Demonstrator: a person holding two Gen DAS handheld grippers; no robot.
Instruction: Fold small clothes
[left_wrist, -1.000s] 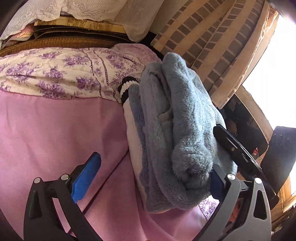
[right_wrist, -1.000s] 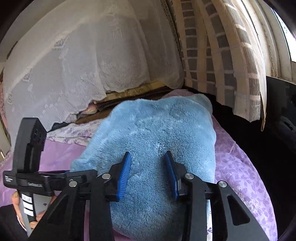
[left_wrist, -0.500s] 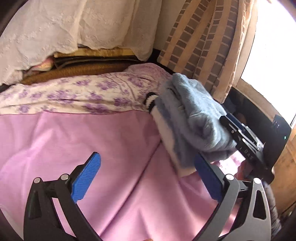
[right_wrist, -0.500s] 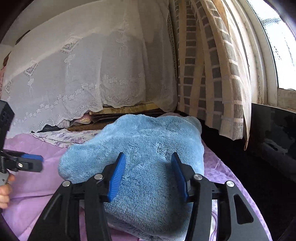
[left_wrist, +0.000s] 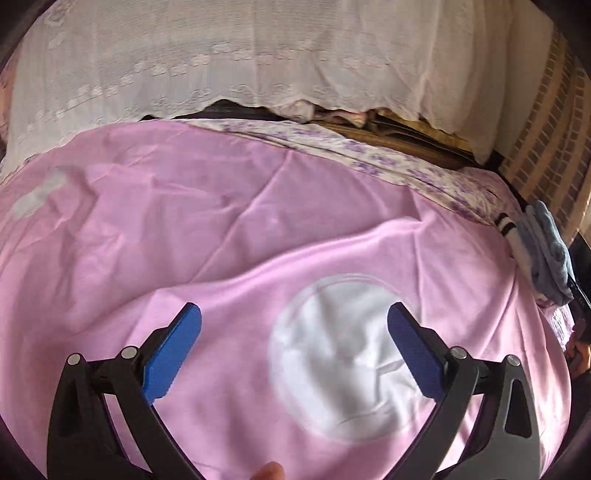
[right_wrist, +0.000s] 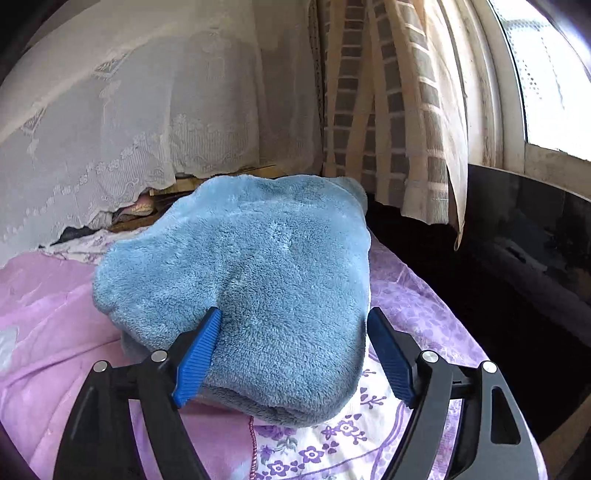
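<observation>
Right gripper (right_wrist: 293, 354) jaws opening around the near edge of the folded blue fleece (right_wrist: 258, 280), mid-frame on the bed (right_wrist: 44, 332). Left gripper (left_wrist: 293, 350) gapes empty over pink sheet, fleece far right.

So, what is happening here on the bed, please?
A person holding two grippers is folding small clothes on a pink sheet. The folded blue fleece garment lies at the bed's edge on other folded clothes. The right gripper is opening its jaws around it, letting go. The left gripper is open and empty over the bare sheet.
</observation>
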